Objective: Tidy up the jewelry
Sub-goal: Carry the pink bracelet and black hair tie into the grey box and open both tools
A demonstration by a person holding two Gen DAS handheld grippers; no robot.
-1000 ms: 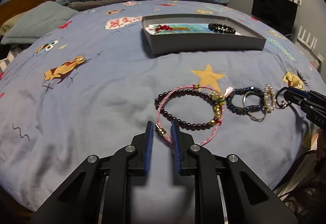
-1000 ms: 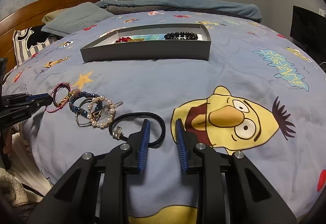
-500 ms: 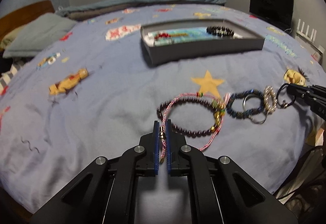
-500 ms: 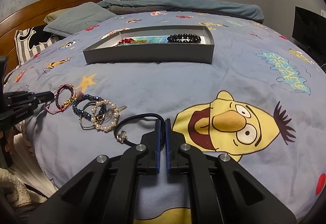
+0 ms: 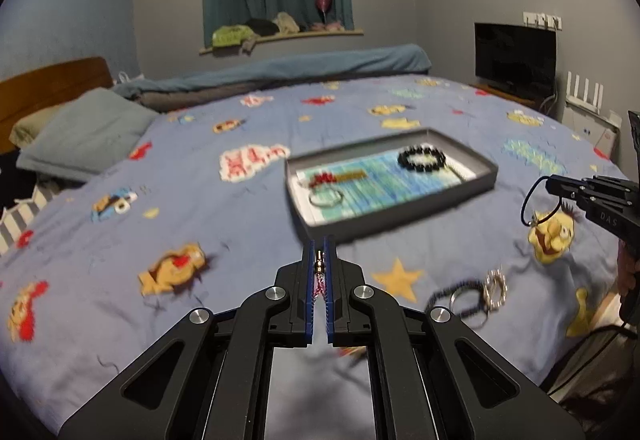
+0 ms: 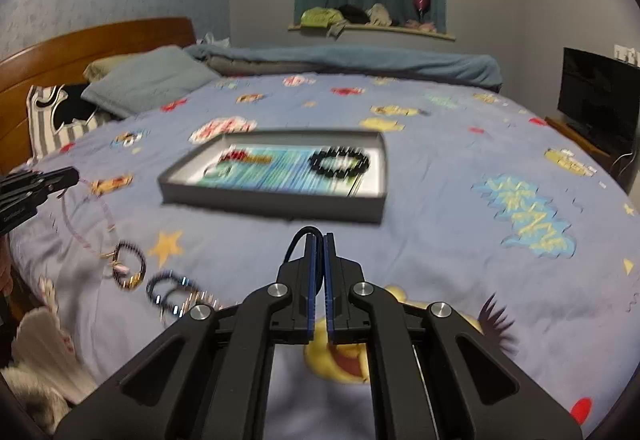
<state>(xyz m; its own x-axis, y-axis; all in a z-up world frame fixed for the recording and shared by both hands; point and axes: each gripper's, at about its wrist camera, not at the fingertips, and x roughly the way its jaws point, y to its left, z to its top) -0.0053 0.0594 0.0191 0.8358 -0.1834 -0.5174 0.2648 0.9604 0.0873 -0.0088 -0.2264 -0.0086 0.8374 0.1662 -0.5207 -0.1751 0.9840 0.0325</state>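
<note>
Jewelry is split three ways: the left gripper has its jaws pinching the gold clasp end of a pink braided cord bracelet, the right gripper has its jaws pressed together on a thin black cord loop with a small charm, and the rest lies loose on the blue cartoon-print bed sheet. Both held pieces hang by a narrow bite, so a swing could slip the clasp out or drop the cord short of the shallow grey cardboard tray at centre frame. In the right wrist view the pink cord trails toward the dark beaded bracelet with gold beads at lower left, and may drag it along. Inside the tray, a black bead bracelet, a red beaded piece and a silver ring crowd the landing space. A pearl bracelet and dark blue beaded bracelet wait at lower right.
</note>
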